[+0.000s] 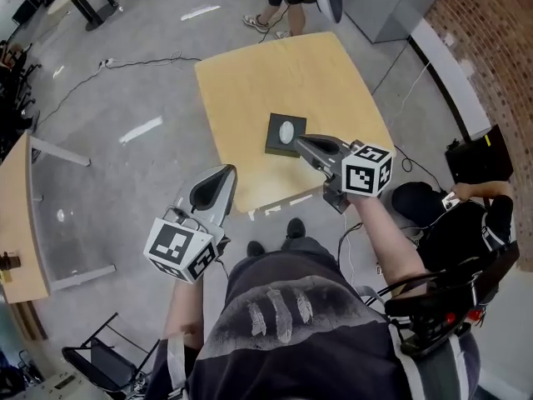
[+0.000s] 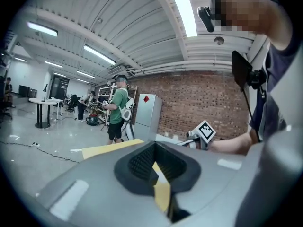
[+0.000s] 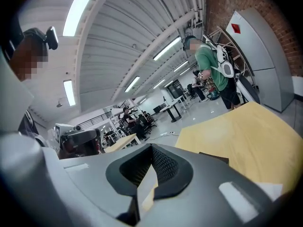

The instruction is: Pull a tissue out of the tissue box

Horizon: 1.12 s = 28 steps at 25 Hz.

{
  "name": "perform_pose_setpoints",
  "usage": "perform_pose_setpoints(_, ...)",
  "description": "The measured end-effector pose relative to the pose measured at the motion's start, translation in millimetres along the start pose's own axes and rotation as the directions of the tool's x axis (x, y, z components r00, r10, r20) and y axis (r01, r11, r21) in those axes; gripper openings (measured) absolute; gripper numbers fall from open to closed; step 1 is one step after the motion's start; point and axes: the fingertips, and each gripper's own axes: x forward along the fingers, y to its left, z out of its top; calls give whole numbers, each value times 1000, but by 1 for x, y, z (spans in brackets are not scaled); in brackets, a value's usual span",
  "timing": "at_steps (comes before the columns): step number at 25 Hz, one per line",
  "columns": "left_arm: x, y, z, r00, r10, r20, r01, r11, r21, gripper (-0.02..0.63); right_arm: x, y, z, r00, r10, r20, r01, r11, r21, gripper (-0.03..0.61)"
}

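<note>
A black tissue box [image 1: 276, 132] with a white tissue [image 1: 286, 130] in its oval opening sits near the front of the wooden table [image 1: 250, 82]. My right gripper [image 1: 294, 138] reaches over the box's near right corner, jaws shut, nothing between them. In the right gripper view, the right gripper [image 3: 149, 174] shows a closed slit, with a dark edge of the box [image 3: 214, 157] just beyond it. My left gripper [image 1: 225, 172] hovers at the table's near left corner, shut and empty. The left gripper view shows the left gripper [image 2: 154, 167] with its pads together, and the right gripper's marker cube [image 2: 204, 131] ahead.
A person in a green shirt [image 2: 118, 110] stands beyond the table's far edge, by a grey cabinet [image 1: 391, 7]. Another person sits on the floor at the right [image 1: 466, 215]. A second table [image 1: 17, 215] stands at the left, and a cable [image 1: 133, 63] lies on the floor.
</note>
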Motion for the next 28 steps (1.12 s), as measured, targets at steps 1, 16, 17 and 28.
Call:
perform_pose_setpoints(1,-8,7,-1,1000,5,3,-5,1000,-6,3,7,10,0,1000,5,-9,-5,1000,-15,-2)
perform_pose_setpoints(16,-58,9,-8,993,-108,36,108,994,-1,3,24,117,-10,997,73,26,-70,994,-80,-2)
perform_pose_setpoints(17,-60,7,-9,992,-118,36,118,993,2,3,21,121,-12,997,67,36,-64,994,-83,-2)
perform_pose_setpoints(28,-69,-29,-18,980,-193,45,193,981,0,3,-7,175,-17,992,60,109,-40,984,-176,-2)
